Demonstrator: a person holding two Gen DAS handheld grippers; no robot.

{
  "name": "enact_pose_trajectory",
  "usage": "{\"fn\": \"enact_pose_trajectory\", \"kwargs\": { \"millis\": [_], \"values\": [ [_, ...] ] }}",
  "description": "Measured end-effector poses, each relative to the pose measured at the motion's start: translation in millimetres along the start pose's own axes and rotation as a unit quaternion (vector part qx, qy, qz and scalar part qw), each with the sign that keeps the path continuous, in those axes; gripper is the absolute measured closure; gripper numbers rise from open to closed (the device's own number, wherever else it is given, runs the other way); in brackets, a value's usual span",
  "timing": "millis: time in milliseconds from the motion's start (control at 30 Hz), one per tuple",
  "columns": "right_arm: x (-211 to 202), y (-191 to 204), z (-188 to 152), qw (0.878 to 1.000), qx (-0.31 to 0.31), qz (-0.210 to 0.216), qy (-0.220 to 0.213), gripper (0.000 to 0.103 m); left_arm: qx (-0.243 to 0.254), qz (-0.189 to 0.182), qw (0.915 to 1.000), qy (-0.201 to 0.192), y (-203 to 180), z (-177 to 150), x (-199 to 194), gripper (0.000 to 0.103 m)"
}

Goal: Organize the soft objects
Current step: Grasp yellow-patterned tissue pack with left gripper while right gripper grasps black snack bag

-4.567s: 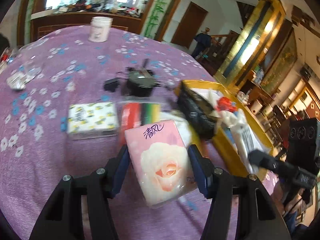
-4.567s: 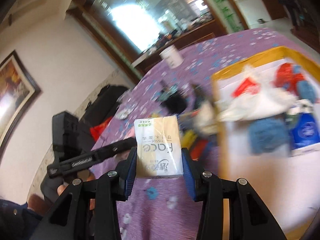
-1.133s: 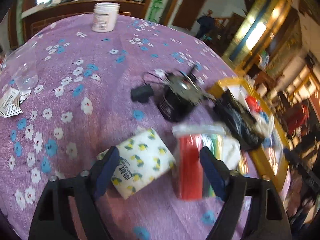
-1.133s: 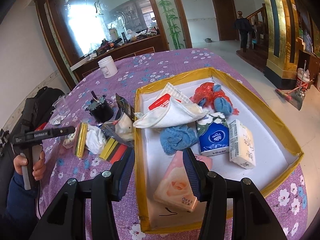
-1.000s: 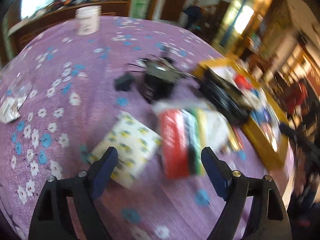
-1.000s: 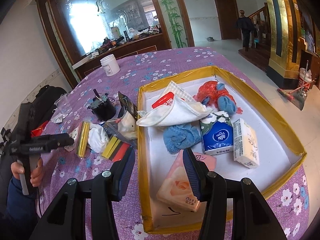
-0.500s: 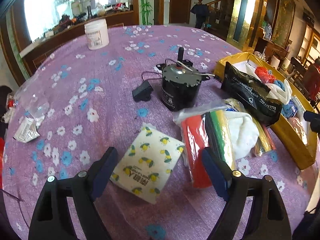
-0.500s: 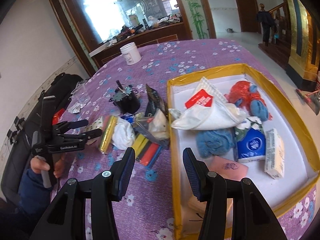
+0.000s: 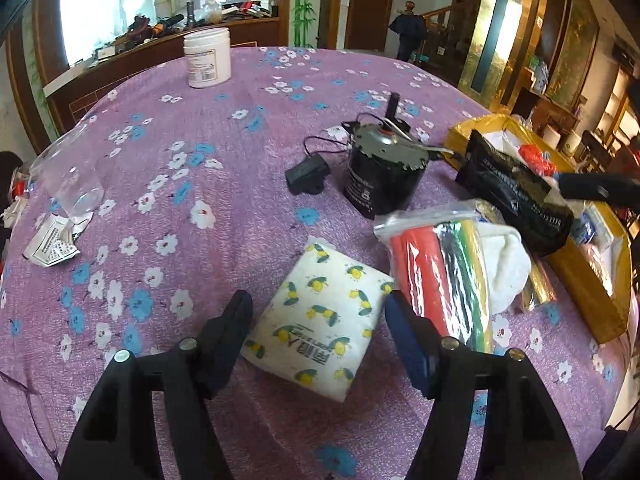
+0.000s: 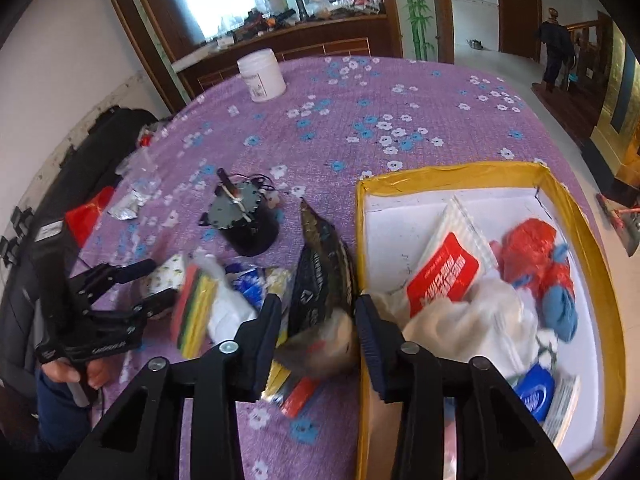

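Tissue pack (image 9: 324, 320) with the lemon print lies flat on the purple flowered tablecloth (image 9: 200, 152), right between the fingers of your left gripper (image 9: 318, 318). Its jaws are closing, yet a sliver of cloth shows on either side of the pack, so the pads are not pressing on it. Just to the pack's right sits a clear bag of coloured strips (image 9: 440, 276) (red, black, green, yellow), and a white cloth (image 9: 508, 264) leans against that bag. Behind them stand a black cylindrical motor (image 9: 382, 176) and its small black plug (image 9: 306, 176). A white jar (image 9: 207, 58) stands at the far edge of the table.

Your right gripper (image 10: 316, 316) hangs over the clutter beside the yellow-rimmed tray (image 10: 440, 178). Its jaws are drawn in as narrow as they go, though a gap remains between the pads; a black foil pouch (image 10: 320, 276) lies in that gap below them, and the blur there hides whether the pads touch it. Inside the tray you have a white cloth bundle (image 10: 480, 316), a red card (image 10: 442, 272), a red and blue soft toy (image 10: 540, 264) and a blue tissue pack (image 10: 534, 390). Your left hand (image 10: 76, 372) shows at the far left of the right wrist view, holding its gripper's handle.
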State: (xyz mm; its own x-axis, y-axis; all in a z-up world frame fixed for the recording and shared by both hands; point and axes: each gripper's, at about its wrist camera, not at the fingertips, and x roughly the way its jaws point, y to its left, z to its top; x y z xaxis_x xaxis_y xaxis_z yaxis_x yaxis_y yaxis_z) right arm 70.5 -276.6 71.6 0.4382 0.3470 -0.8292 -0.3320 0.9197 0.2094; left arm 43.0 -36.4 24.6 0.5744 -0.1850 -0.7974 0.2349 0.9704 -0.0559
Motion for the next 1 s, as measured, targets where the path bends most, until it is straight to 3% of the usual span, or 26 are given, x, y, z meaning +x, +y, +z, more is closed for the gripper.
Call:
{"fn": "enact_pose_trajectory", "kwargs": {
  "millis": [100, 133, 167, 333, 367, 433, 567, 767, 900, 967, 1000],
  "values": [
    [20.6, 2.6, 6.0, 1.0, -0.016, -0.008, 0.025, 0.07, 0.023, 0.024, 0.9994, 0.011, -8.4, -1.7, 7.3, 0.034],
    [24.6, 3.3, 6.2, 0.999, -0.019, -0.014, 0.026, 0.086, 0.03, 0.028, 0.9991, 0.014, -10.4, -2.7, 9.6, 0.034],
    [26.4, 3.2, 6.9, 0.999, -0.019, -0.015, 0.025, 0.09, 0.033, 0.029, 0.9989, 0.017, -11.1, -3.6, 11.3, 0.034],
    [0.9, 11.3, -0.5, 1.0, -0.02, 0.004, -0.023, 0.093, 0.026, 0.035, 0.999, 0.012, -10.8, -5.8, 13.0, 0.036],
    [-7.0, 15.4, -2.8, 0.999, -0.022, 0.004, -0.034, 0.093, 0.024, 0.036, 0.999, 0.01, -10.3, -5.7, 12.7, 0.045],
    [-31.8, 29.4, -14.3, 0.997, -0.04, 0.01, -0.058, 0.093, 0.02, 0.035, 0.9991, 0.009, -9.1, -5.3, 11.9, 0.051],
    [-56.5, 56.7, -44.6, 0.994, -0.093, 0.017, -0.058, 0.093, 0.022, 0.039, 0.999, 0.006, -9.8, -5.4, 11.8, 0.051],
    [-40.4, 94.3, -103.4, 0.984, -0.175, -0.006, -0.011, 0.089, 0.022, 0.044, 0.9988, 0.005, -11.1, -6.1, 11.4, 0.051],
    [-39.6, 96.0, -117.0, 0.983, -0.175, 0.062, 0.011, 0.086, 0.019, 0.044, 0.9988, 0.005, -11.2, -6.9, 10.5, 0.051],
    [-45.4, 87.5, -115.1, 0.984, -0.167, 0.065, -0.001, 0.075, 0.018, 0.044, 0.9989, 0.005, -10.8, -6.6, 10.6, 0.051],
    [-46.9, 83.1, -114.3, 0.985, -0.162, 0.063, -0.005, 0.06, 0.018, 0.043, 0.9989, 0.005, -10.7, -6.6, 10.6, 0.051]
  ]
}}
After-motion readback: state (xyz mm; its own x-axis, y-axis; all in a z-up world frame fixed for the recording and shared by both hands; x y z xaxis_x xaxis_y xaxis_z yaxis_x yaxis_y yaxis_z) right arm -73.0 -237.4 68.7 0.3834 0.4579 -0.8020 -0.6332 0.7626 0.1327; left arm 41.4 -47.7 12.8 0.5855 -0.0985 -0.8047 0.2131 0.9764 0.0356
